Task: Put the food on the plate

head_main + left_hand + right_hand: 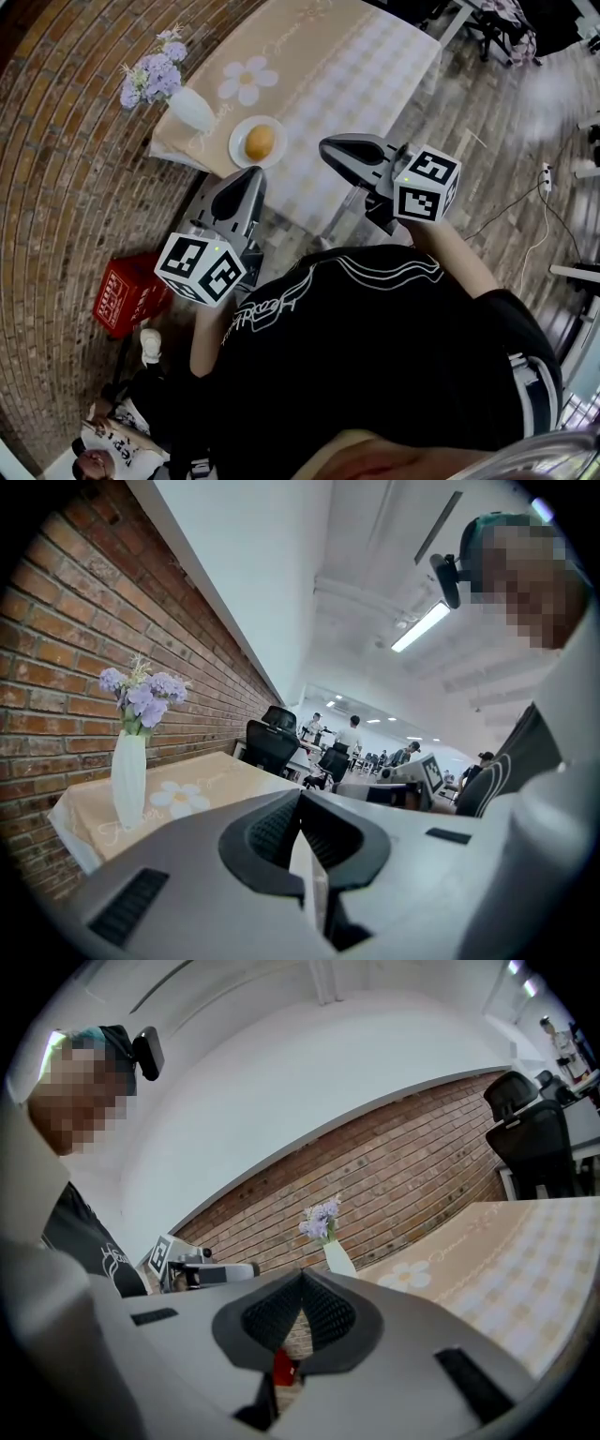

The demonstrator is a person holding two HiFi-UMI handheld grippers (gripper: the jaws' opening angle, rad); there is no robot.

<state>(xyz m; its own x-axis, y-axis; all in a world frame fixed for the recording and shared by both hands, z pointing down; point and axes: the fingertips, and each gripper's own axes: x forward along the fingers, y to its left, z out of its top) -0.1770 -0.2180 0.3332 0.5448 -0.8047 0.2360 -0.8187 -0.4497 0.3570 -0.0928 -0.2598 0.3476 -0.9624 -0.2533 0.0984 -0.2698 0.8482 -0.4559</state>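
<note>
Closest is the person's black shirt, low in the frame. The left gripper and the right gripper both have their jaws squeezed shut on nothing. The round orange food sits on the white plate on the table, just above the left jaws in the frame and not touching them.

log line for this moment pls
food: round golden-brown food item on round white plate | left hand-held gripper: shut, empty | right hand-held gripper: shut, empty
</note>
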